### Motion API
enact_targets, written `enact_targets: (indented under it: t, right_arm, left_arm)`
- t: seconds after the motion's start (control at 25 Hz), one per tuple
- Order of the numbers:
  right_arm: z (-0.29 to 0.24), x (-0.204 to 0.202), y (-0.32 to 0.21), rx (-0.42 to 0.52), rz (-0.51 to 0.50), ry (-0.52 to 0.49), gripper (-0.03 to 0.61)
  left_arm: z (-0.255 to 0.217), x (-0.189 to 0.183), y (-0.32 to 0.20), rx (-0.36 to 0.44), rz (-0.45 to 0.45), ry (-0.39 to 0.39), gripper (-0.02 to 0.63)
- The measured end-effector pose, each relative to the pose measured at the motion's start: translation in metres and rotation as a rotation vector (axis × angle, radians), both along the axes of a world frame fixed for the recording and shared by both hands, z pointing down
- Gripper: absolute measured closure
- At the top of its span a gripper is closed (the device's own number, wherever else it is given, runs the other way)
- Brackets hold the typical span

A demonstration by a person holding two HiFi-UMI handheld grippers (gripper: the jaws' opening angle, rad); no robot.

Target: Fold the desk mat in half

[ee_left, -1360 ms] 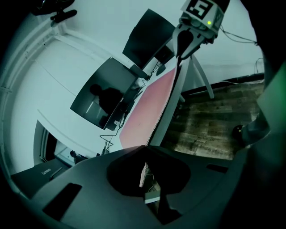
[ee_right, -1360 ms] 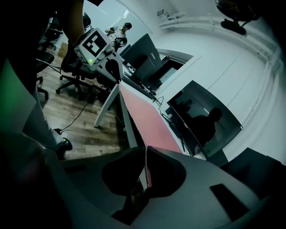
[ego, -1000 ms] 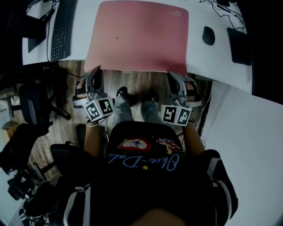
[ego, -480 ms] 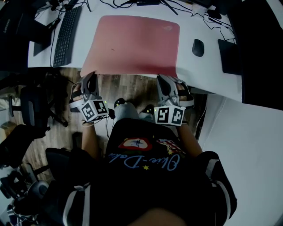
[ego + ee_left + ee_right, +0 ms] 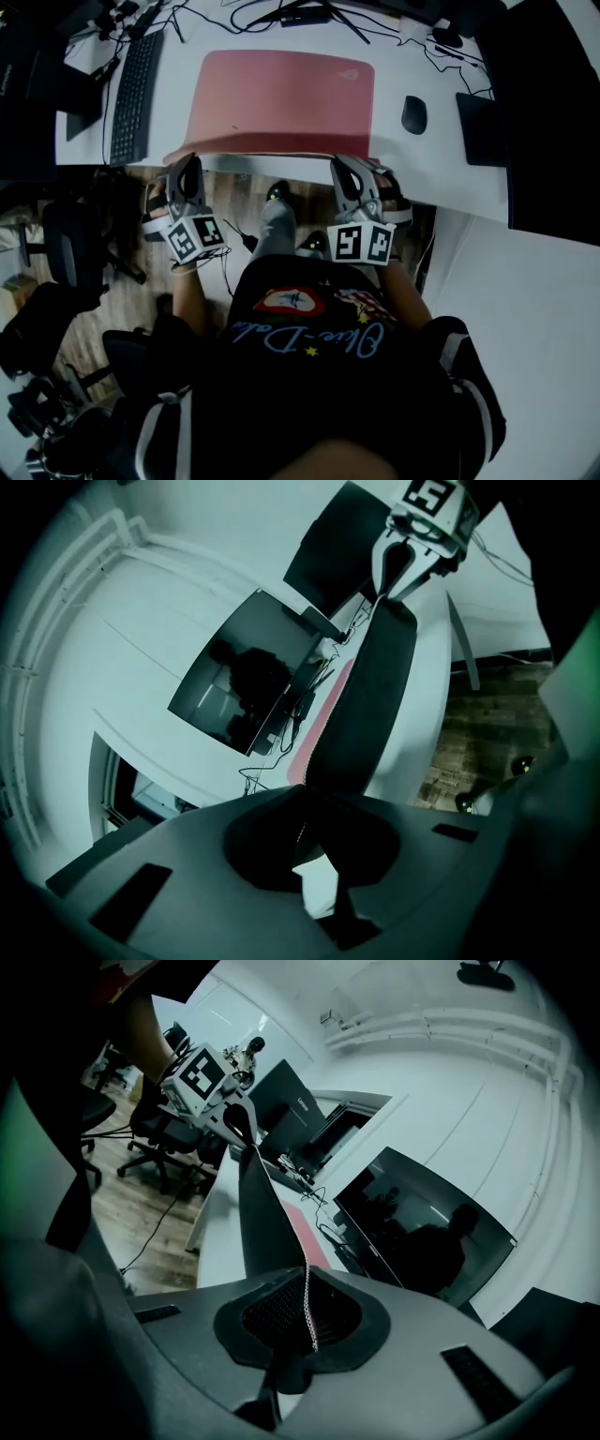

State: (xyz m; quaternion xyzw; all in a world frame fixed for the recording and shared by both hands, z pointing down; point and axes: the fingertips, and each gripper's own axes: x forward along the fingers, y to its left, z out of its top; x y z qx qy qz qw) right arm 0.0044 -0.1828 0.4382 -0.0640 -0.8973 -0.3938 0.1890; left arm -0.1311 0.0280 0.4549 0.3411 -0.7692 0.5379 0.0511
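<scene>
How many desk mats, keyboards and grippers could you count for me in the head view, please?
desk mat: 1
keyboard: 1
grippers: 2, the left gripper and the right gripper, each shut on the desk mat's near edge
Total: 4

The pink desk mat [image 5: 281, 101] lies flat on the white desk — its near edge lifted, black underside showing.
</scene>
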Motion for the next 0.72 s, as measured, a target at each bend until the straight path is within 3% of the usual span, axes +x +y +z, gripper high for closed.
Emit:
enact_targets:
  t: [0.36,0.72]
  right_arm:
    - [-0.018,-0.053,-0.04,-0.016,0.088,-0.021,0.566]
    - [-0.028,-0.099,-0.074,0.004,0.158,-0.012,0.566]
  left_arm:
    - [-0.022,-0.062,-0.047,0.028,0.072,-0.024,0.598]
    - [-0.026,-0.118,-0.089,0.031,0.154,0.001,0.598]
